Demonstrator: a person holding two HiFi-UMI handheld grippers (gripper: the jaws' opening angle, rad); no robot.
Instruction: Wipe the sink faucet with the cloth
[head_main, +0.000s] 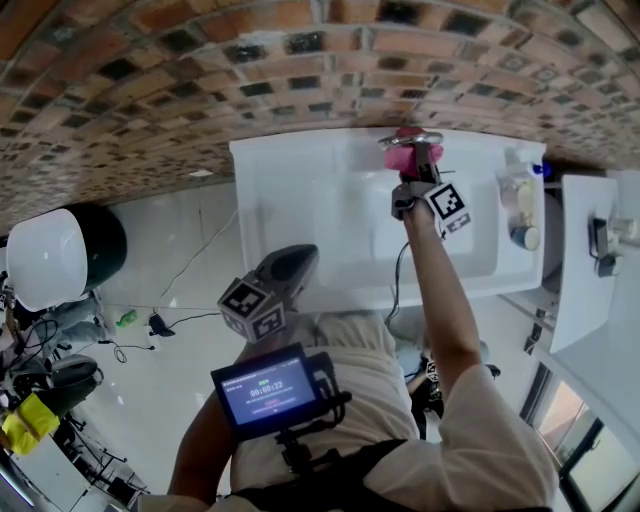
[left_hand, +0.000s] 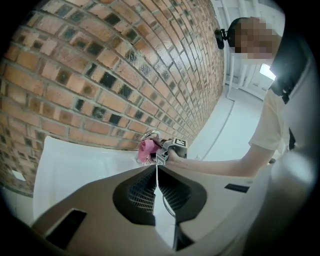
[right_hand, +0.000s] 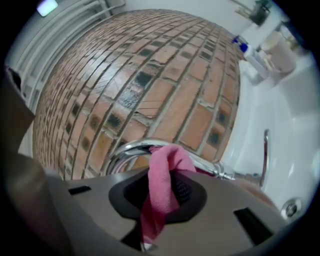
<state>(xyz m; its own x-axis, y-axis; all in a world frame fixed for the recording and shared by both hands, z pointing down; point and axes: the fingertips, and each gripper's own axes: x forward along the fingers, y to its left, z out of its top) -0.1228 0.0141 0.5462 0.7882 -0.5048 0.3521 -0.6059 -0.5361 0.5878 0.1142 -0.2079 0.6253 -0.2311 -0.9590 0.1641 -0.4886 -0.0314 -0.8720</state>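
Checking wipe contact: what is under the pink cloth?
The chrome faucet; its curved spout shows on either side of the pink cloth, while the stretch beneath it is covered.

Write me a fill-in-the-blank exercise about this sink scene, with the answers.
The right claw is shut on a ____ cloth.
The cloth lies against the faucet, which stands before a ____ wall.
The left claw is ____, with nothing in it.
Missing words: pink; brick; shut.
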